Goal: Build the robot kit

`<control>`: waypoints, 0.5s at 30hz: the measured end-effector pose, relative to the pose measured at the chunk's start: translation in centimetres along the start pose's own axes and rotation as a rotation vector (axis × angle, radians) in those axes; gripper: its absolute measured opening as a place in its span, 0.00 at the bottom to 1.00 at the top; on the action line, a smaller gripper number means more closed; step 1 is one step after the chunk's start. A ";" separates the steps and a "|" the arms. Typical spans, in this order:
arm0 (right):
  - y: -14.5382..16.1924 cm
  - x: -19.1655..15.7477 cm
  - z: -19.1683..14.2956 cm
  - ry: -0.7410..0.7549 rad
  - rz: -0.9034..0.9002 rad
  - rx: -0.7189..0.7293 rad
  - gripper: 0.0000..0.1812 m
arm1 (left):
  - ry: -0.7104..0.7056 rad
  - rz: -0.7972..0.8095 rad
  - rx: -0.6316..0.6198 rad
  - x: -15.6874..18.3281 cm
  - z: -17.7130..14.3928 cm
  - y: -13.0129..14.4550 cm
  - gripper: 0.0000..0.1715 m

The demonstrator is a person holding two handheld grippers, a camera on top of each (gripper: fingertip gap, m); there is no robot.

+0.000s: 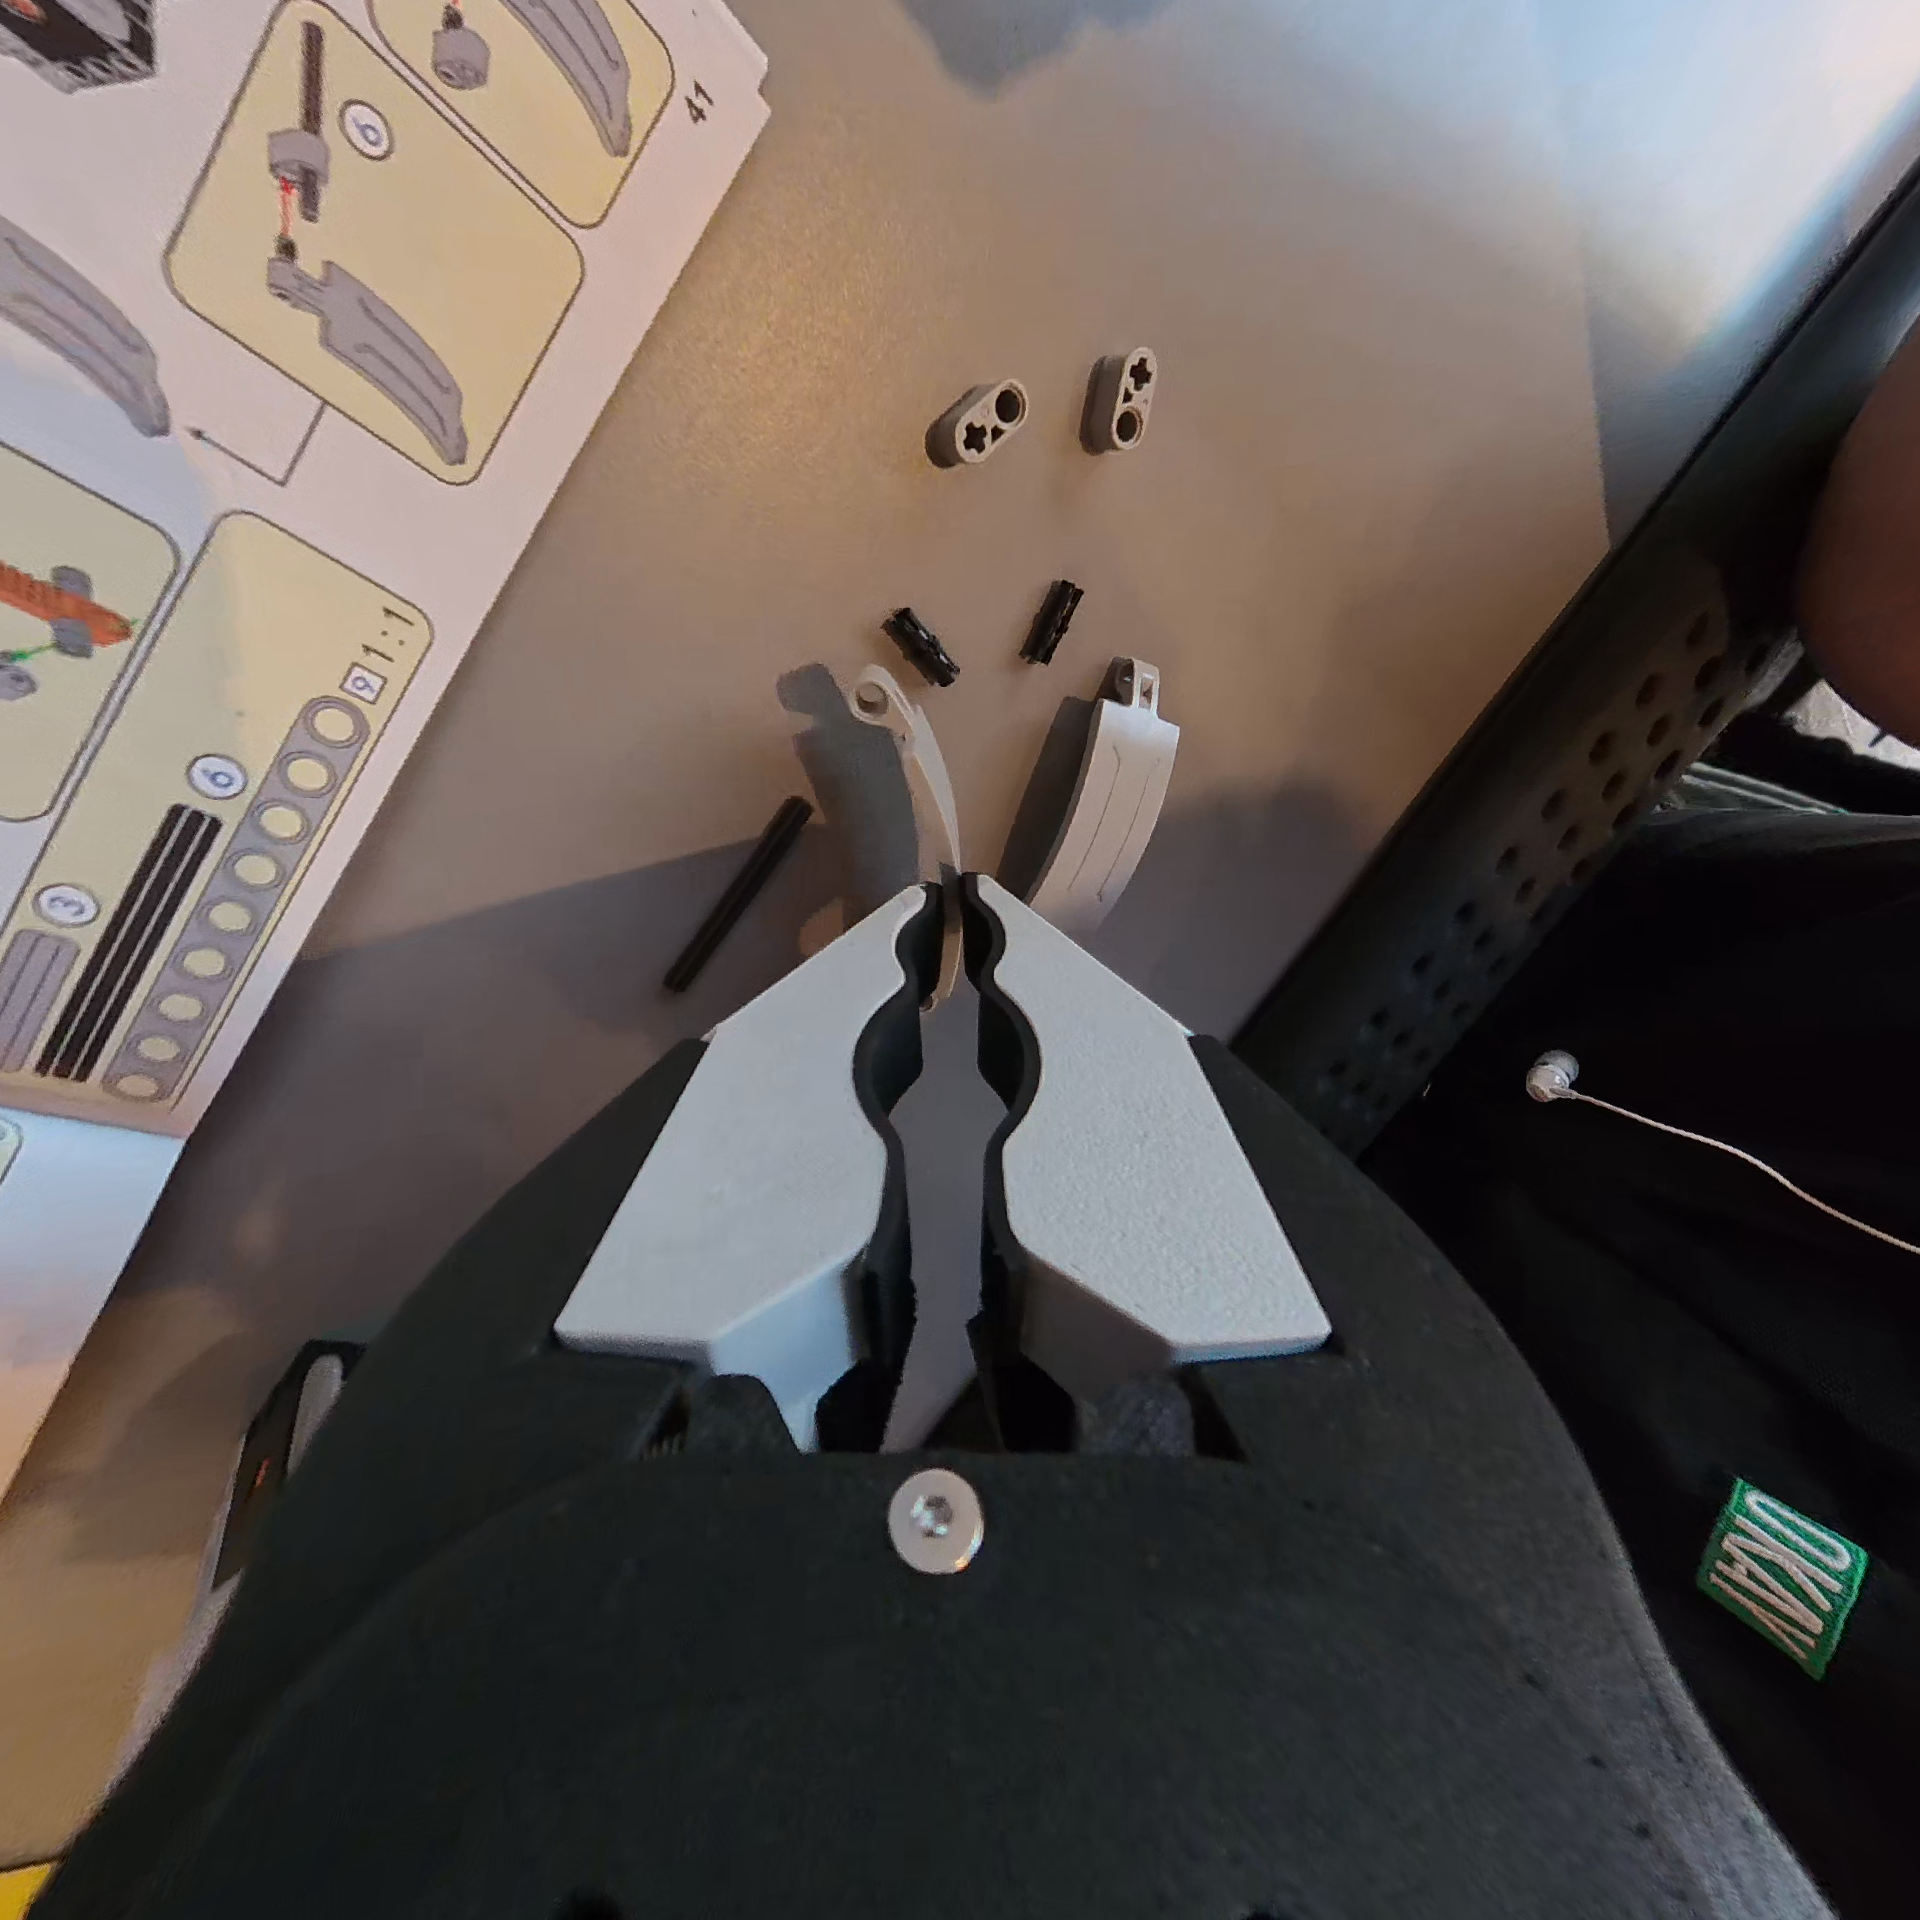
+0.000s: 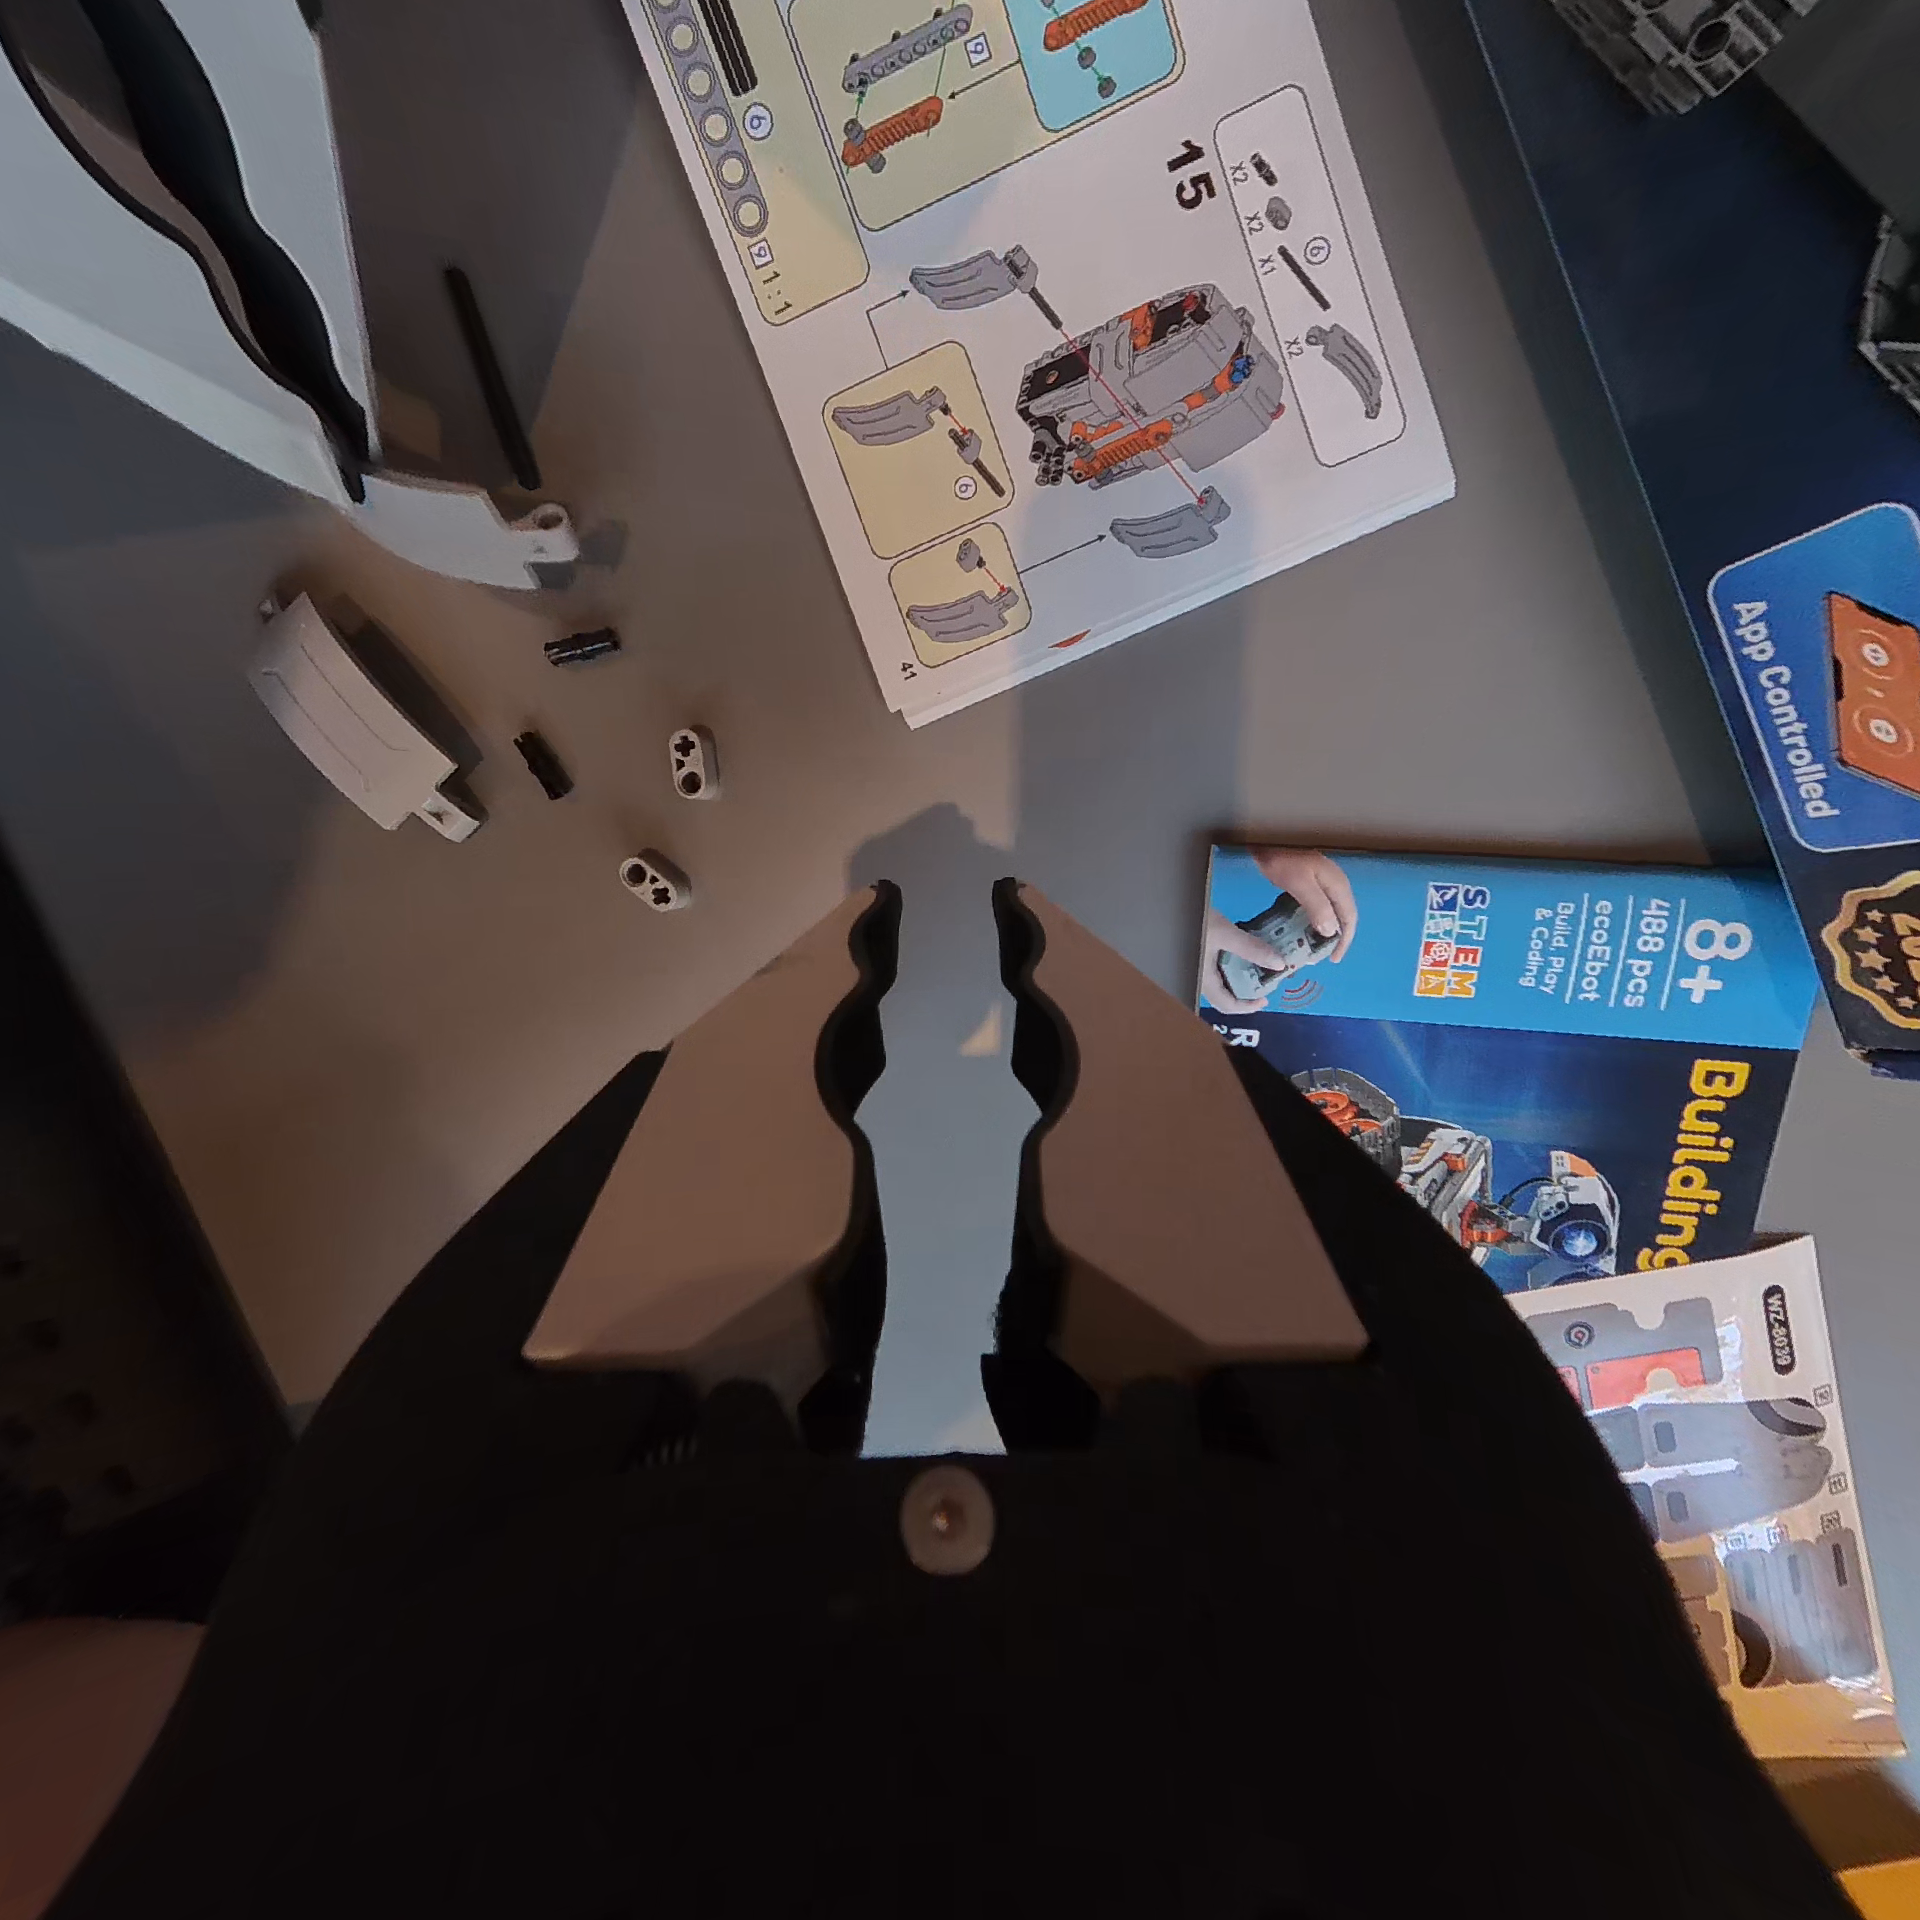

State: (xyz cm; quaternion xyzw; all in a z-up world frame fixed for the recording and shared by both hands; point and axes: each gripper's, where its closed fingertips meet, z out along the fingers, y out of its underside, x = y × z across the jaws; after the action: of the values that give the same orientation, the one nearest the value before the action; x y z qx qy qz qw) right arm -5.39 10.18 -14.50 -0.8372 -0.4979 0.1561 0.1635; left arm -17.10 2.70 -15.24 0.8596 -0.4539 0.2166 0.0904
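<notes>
Grey bench (image 1: 1195, 260), warm side light; booklet (image 2: 1039, 364) open at far edge. Left gripper (image 1: 951, 894): jaws closed on a curved grey panel (image 1: 925, 769), pinched at its broad end, long axis pointing ahead, pin-hole end forward and raised off bench. Second panel (image 1: 1101, 800) lies just right of it. Two black pins (image 1: 920, 646), two grey connectors (image 1: 977, 421) beyond; black axle (image 1: 740, 894) left. Right gripper (image 2: 945, 894): jaws slightly parted, empty, nearest connector (image 2: 655, 881) ahead-left.
</notes>
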 end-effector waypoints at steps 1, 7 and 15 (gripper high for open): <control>0.0 0.0 0.0 -0.001 0.000 0.000 0.09 | -0.006 -0.002 0.014 0.0 -0.3 -0.1 0.01; -0.1 0.0 0.0 0.002 0.000 0.005 0.09 | -0.040 -0.009 0.148 -0.2 -3.2 -0.8 0.01; -1.5 0.1 -0.7 0.015 -0.011 0.073 0.09 | -0.082 -0.017 0.453 -0.3 -8.6 -3.2 0.00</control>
State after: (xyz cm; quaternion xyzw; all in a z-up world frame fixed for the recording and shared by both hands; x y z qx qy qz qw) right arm -6.26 10.83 -13.26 -0.8290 -0.4954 0.1667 0.1986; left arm -17.12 7.86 -7.58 0.8698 -0.3897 0.2772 -0.1216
